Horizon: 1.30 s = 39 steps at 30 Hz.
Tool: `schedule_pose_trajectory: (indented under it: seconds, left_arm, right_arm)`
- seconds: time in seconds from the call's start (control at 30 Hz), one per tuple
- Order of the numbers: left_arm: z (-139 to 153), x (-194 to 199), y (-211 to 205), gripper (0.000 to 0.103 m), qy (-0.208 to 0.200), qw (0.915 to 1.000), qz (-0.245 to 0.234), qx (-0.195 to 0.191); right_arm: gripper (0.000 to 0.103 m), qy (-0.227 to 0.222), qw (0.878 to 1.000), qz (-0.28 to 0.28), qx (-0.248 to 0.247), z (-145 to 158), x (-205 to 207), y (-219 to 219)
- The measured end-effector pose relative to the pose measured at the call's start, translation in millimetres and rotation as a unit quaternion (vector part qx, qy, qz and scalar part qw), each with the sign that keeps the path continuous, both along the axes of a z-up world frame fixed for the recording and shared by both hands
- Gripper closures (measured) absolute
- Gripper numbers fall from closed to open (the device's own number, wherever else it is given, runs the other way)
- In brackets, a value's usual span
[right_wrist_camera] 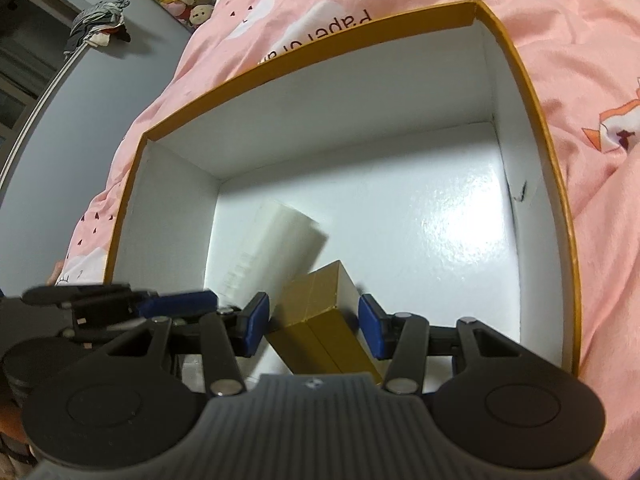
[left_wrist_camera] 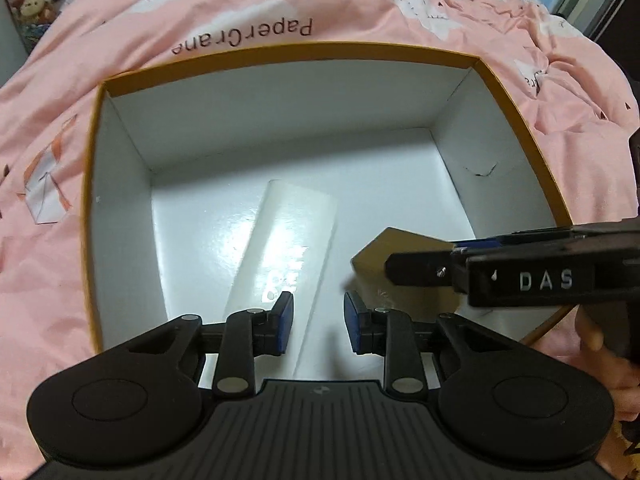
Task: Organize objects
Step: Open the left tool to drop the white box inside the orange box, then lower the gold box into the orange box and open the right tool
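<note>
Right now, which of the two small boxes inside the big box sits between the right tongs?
The gold box. It lies between the open right tongs; the white box lies beside it, nearer the left tongs.

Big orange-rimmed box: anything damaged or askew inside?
Yes. The box's white right inner wall carries a small dark tear-like mark. The gold rectangular carton lies skewed against the long white carton, neither squared to the walls.

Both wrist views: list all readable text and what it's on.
"Paper Crane": printed upside down on the pink patterned bedspread, beyond the orange-rimmed white cardboard box.
"DAS": raised letters on the right tool.
Long white carton: silvery print, washed out by glare, unreadable.
Gold rectangular carton: no text visible.
</note>
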<state>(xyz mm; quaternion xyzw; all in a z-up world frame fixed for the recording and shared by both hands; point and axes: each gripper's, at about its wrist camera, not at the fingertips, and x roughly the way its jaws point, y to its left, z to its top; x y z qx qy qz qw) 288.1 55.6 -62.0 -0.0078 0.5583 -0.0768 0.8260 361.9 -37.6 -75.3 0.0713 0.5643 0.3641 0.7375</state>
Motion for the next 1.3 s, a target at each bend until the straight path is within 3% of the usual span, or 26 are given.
schedule_pose_trajectory:
  seconds: [0.2,0.37,0.4,0.43,0.5,0.63,0.73,0.77,0.8,0.83,0.97,1.1,1.17,1.3]
  left_arm:
    - [41,-28,30,0.071,-0.106,0.9929,0.053,-0.008]
    - [60,-48,62,0.071,-0.176,0.9733,0.146,0.018]
    - [60,-48,69,0.071,-0.179,0.9705,0.161,0.011]
    - [59,-50,75,0.071,-0.179,0.9684,0.174,0.0]
    - [52,-51,87,0.071,-0.175,0.9659,0.19,-0.021]
    - [40,-53,99,0.071,-0.167,0.9629,0.209,-0.038]
    - [33,-57,102,0.071,-0.164,0.9631,0.206,-0.058]
    - [31,-58,103,0.071,-0.161,0.9634,0.205,-0.06]
    - [29,-58,102,0.071,-0.158,0.9636,0.207,-0.061]
    - [25,-57,102,0.071,-0.155,0.9637,0.208,-0.063]
    - [16,-59,104,0.071,-0.15,0.9621,0.212,-0.084]
    - [13,-58,103,0.071,-0.15,0.9616,0.21,-0.095]
    - [13,-57,102,0.071,-0.15,0.9613,0.208,-0.1]
    - [12,-57,103,0.071,-0.152,0.9593,0.214,-0.105]
  right_arm:
    - [0.052,-0.015,0.999,-0.049,-0.008,3,4,-2]
    - [0.053,-0.031,0.998,-0.053,-0.009,3,1,22]
    - [0.072,-0.042,0.998,-0.054,-0.015,4,0,26]
    - [0.076,-0.043,0.998,-0.046,-0.003,5,0,31]
    - [0.103,-0.021,0.999,-0.031,0.006,3,1,42]
    - [0.103,-0.006,1.0,-0.006,-0.012,-4,-4,64]
    - [0.092,-0.021,0.999,0.016,-0.024,4,-8,66]
    - [0.08,-0.032,0.999,0.024,-0.037,9,-10,65]
    - [0.057,-0.041,0.998,0.03,-0.048,13,-12,63]
    - [0.051,-0.048,0.997,0.038,-0.055,17,-14,61]
    - [0.049,-0.059,0.99,0.09,-0.091,26,-22,58]
    - [0.053,-0.035,0.991,0.068,-0.107,15,-7,54]
    - [0.064,-0.009,0.994,0.046,-0.095,8,9,53]
    - [0.063,0.065,0.996,0.035,-0.053,-9,27,61]
